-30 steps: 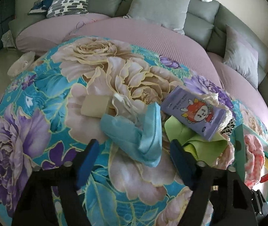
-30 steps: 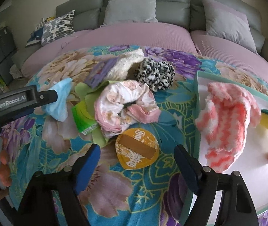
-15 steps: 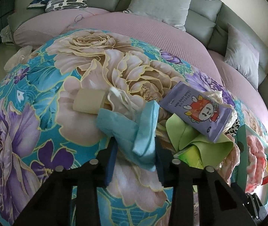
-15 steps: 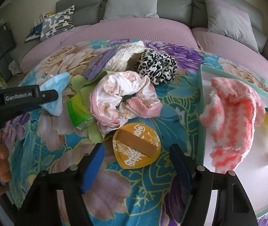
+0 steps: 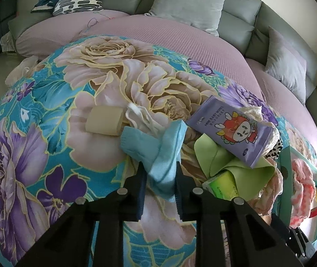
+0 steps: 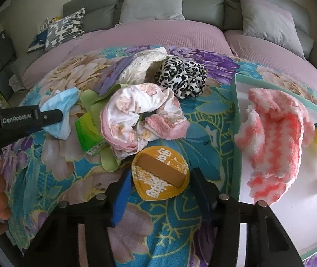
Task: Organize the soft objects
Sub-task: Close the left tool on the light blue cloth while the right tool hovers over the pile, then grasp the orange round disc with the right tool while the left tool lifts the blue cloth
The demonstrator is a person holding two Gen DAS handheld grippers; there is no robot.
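On the floral blanket (image 5: 47, 120) over the sofa, left gripper (image 5: 159, 178) fingers closing on the light blue sock (image 5: 158, 149), pads pinching its lower fold; rest of sock lies on the blanket beside a beige block (image 5: 103, 123) and a purple wipes pack (image 5: 231, 131). Right gripper (image 6: 160, 191) fingers about half open and closing around the orange pad (image 6: 160, 175), which sits between them; contact unclear. Pink-white cloth (image 6: 140, 118) and leopard-print cloth (image 6: 181, 77) piled just behind it. Pink knit cloth (image 6: 274, 142) already in the tray (image 6: 236, 102) at right.
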